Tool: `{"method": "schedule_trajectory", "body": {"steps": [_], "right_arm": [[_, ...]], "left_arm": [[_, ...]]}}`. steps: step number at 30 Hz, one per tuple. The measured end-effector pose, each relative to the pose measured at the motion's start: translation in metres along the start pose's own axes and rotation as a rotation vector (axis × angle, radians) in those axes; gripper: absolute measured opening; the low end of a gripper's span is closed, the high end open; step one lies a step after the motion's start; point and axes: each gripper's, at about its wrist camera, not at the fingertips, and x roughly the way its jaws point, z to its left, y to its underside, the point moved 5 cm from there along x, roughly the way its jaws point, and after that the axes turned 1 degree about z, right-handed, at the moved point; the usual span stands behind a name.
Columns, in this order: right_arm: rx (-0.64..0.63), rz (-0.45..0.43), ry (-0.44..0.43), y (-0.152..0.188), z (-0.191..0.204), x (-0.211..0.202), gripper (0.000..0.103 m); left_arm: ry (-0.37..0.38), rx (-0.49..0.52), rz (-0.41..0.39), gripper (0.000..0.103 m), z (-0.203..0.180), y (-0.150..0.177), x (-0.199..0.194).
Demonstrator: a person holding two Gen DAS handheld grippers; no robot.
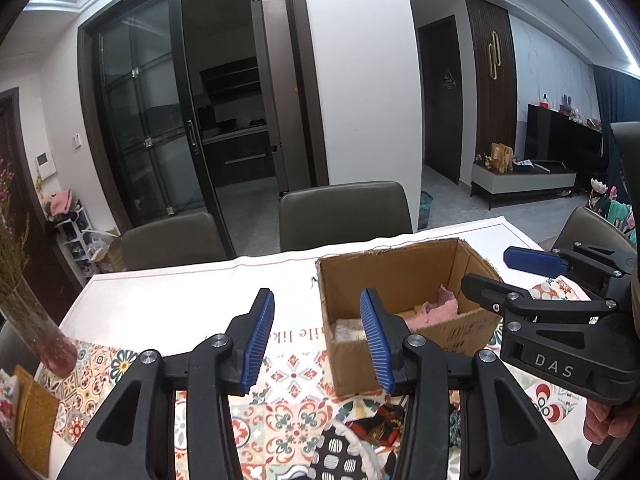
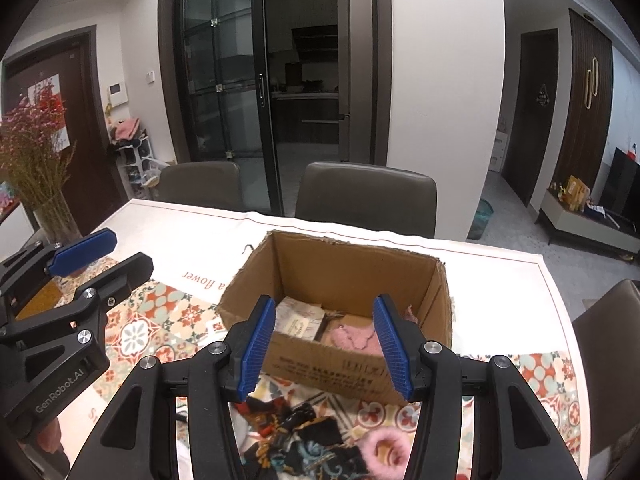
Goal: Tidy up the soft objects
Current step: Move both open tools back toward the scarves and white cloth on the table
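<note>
An open cardboard box (image 2: 344, 268) stands on the patterned tablecloth; it also shows in the left wrist view (image 1: 384, 276). Inside lie a pink knitted cloth (image 2: 356, 338) and a pale tissue packet (image 2: 300, 318). In front of the box lies a heap of dark patterned fabrics (image 2: 304, 440) with a pink fluffy item (image 2: 386, 450). My right gripper (image 2: 326, 348) is open and empty, above the heap just before the box. My left gripper (image 1: 320, 340) is open and empty, left of the box, above a black-and-white cloth (image 1: 336, 454).
A glass vase (image 2: 56, 216) of dried flowers stands at the table's left. Yellow cloth (image 1: 34, 412) lies near the left edge. Two grey chairs (image 2: 368, 196) stand behind the table, another chair (image 2: 608, 320) at the right.
</note>
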Motion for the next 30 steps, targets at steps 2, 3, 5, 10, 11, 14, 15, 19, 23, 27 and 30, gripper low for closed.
{"method": "schedule_trajectory", "body": {"steps": [2,3,5,10,11,14,15,19,23,27,30], "right_arm": [[-0.002,-0.009,0.004,0.004,0.003,-0.004,0.061],[-0.005,-0.014,0.009,0.005,0.003,-0.006,0.061],[-0.012,-0.019,0.018,0.009,0.006,-0.010,0.061],[-0.010,-0.018,0.004,0.019,0.011,-0.019,0.063],[-0.010,-0.018,0.004,0.021,0.012,-0.021,0.065],[-0.013,-0.022,0.007,0.028,0.016,-0.027,0.065],[-0.011,-0.021,0.005,0.030,0.017,-0.029,0.065],[-0.001,-0.018,-0.009,0.040,0.020,-0.036,0.065],[-0.006,-0.019,-0.003,0.050,0.022,-0.043,0.070],[-0.006,-0.024,-0.011,0.059,0.025,-0.048,0.072],[-0.008,-0.016,-0.018,0.067,0.027,-0.051,0.072]], "left_arm": [[-0.007,-0.003,0.003,0.045,0.002,0.006,-0.006],[-0.015,-0.004,0.005,0.045,0.003,0.009,-0.008],[-0.032,-0.006,0.007,0.045,0.005,0.015,-0.015],[-0.048,-0.009,0.028,0.046,0.006,0.029,-0.027],[-0.051,-0.009,0.032,0.046,0.007,0.032,-0.030],[-0.064,-0.012,0.038,0.048,0.007,0.042,-0.039],[-0.069,-0.014,0.039,0.049,0.007,0.045,-0.042],[-0.078,-0.035,0.047,0.049,0.008,0.056,-0.054],[-0.097,-0.050,0.061,0.051,0.009,0.067,-0.063],[-0.126,-0.070,0.059,0.054,0.009,0.080,-0.072],[-0.155,-0.084,0.062,0.055,0.009,0.090,-0.077]]}}
